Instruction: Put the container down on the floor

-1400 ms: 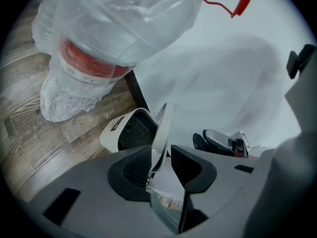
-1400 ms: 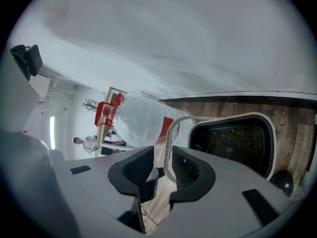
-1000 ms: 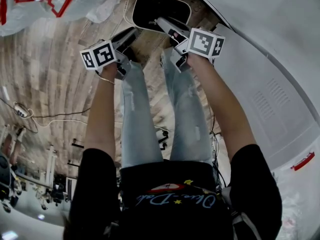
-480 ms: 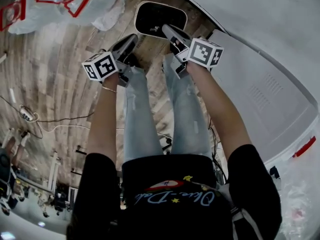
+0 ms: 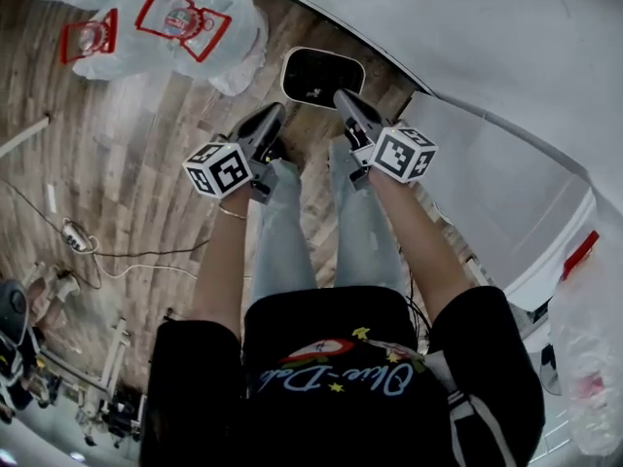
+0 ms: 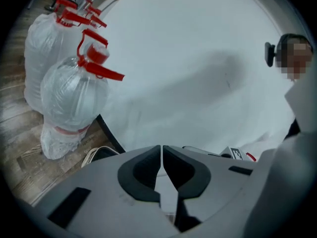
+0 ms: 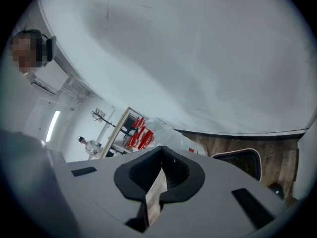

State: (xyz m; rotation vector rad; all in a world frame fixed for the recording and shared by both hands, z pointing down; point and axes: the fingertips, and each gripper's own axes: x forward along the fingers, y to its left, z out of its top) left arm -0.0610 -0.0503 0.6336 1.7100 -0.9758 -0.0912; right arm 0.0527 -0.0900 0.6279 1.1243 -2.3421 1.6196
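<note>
The container point(image 5: 323, 76) sits flat on the wooden floor point(image 5: 146, 134), close to the white wall point(image 5: 487, 47). It is a dark tray with a white rim. No gripper touches it.

In the head view, the person stands with both arms held out. The left gripper point(image 5: 274, 115) and the right gripper point(image 5: 344, 96) are up in the air, and the container is at 12 o'clock from them, past their tips. The person's legs point(image 5: 282, 232) in pale jeans are at 6 o'clock from the container.

The left gripper point(image 6: 162, 155) has just been closing, and its jaws are now pressed together with nothing between them. The right gripper point(image 7: 162, 157) has also just been closing, and its jaws meet at the tips, empty too. A pale strip point(image 7: 157, 190) shows in the gap lower down; it may be a part of the gripper.

Big clear water jugs point(image 5: 180, 27) with red handles, wrapped in thin plastic, stand on the floor at 10 o'clock from the container, near it but apart.
</note>
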